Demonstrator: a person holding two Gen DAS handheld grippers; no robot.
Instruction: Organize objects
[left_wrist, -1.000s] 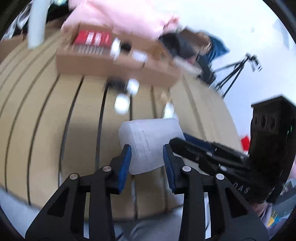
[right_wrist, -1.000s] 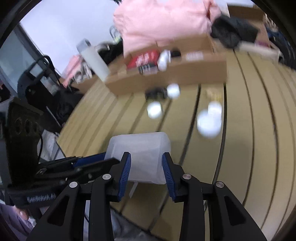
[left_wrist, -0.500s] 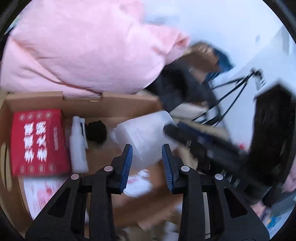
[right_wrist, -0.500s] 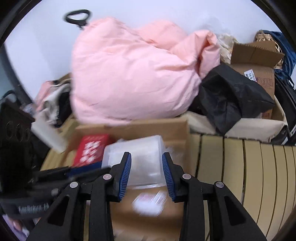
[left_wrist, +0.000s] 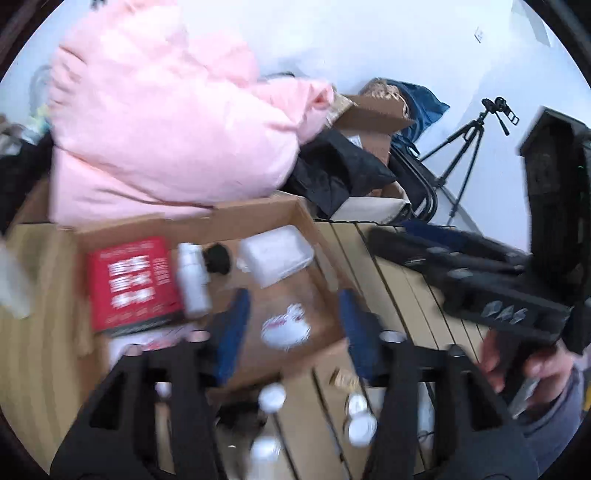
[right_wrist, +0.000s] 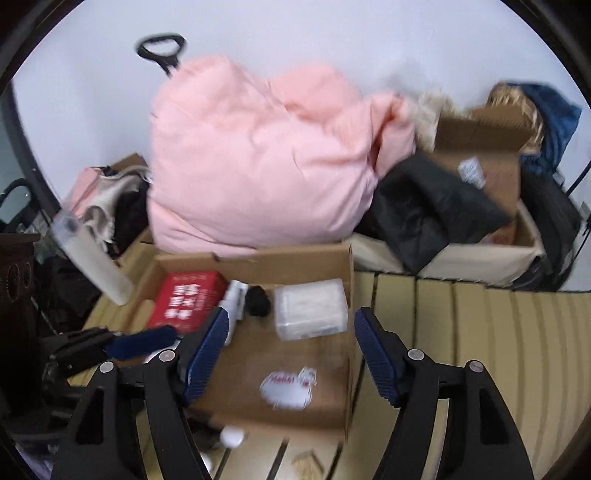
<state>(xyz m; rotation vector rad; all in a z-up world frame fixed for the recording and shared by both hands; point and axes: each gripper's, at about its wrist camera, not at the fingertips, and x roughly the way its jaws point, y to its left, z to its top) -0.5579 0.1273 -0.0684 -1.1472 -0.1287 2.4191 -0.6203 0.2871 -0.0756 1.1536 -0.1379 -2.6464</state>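
A clear plastic container (left_wrist: 275, 254) (right_wrist: 311, 308) lies in the far right corner of an open cardboard box (left_wrist: 310, 221) (right_wrist: 347, 266). The box also holds a red packet (left_wrist: 131, 280) (right_wrist: 186, 299), a white bottle (left_wrist: 192, 277) (right_wrist: 233, 299), a black lump (left_wrist: 218, 258) (right_wrist: 257, 301) and a white sachet (left_wrist: 284, 326) (right_wrist: 290, 386). My left gripper (left_wrist: 291, 328) is open and empty above the box. My right gripper (right_wrist: 290, 349) is open and empty, just short of the container. The right gripper also shows in the left wrist view (left_wrist: 465, 266).
A pink bundle (right_wrist: 266, 155) and black clothing (right_wrist: 432, 210) lie behind the box. Small white bottles and caps (left_wrist: 271, 397) sit on the slatted wooden table (right_wrist: 480, 332) in front of the box. A tripod (left_wrist: 465, 147) stands at the right wall.
Both grippers carried the clear container from the table into the box, then opened and let it go. Both have drawn back from it.
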